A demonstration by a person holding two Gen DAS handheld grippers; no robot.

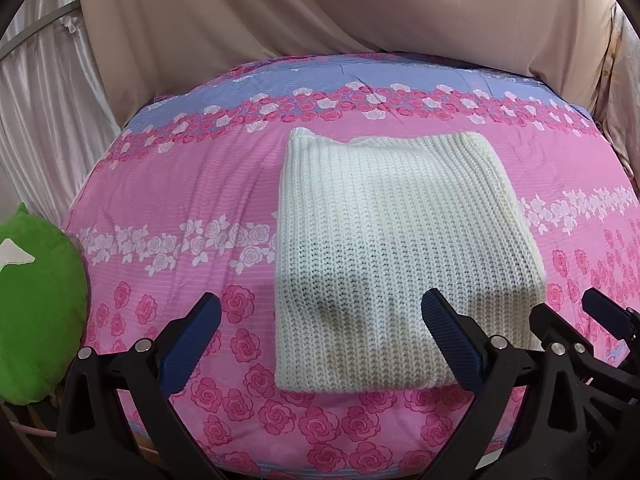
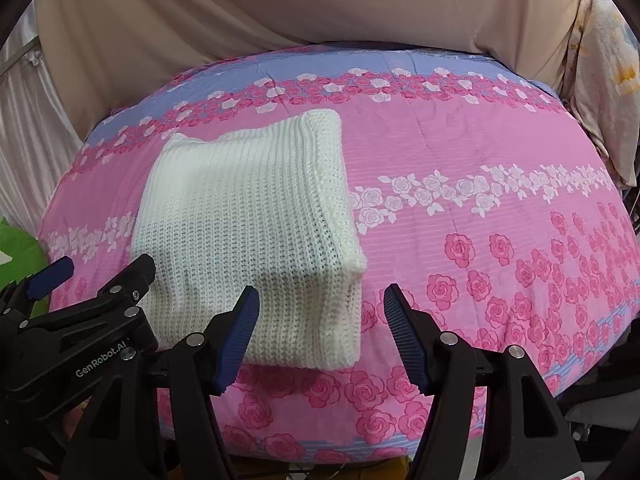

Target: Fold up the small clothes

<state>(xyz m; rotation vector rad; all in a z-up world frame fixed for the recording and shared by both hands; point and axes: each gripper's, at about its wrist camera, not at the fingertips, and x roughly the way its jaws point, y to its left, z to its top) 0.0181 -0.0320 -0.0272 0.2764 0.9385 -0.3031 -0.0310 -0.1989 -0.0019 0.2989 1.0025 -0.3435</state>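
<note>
A cream knitted garment [image 1: 392, 240] lies folded into a neat rectangle on the pink rose-print bedspread [image 1: 180, 200]. It also shows in the right wrist view [image 2: 248, 232], left of centre. My left gripper [image 1: 320, 312] is open and empty, above the garment's near left part, with its right finger over the knit. My right gripper [image 2: 320, 312] is open and empty, above the garment's near right corner. The right gripper shows at the right edge of the left wrist view [image 1: 600, 312], and the left gripper at the left edge of the right wrist view [image 2: 92, 276].
A green cushion [image 1: 36, 320] lies at the bed's left edge. Beige cloth [image 1: 320, 12] hangs behind the bed, with a pale curtain [image 1: 44, 120] at the left. A patterned cloth [image 2: 608, 80] hangs at the right. The bedspread [image 2: 480, 200] stretches right of the garment.
</note>
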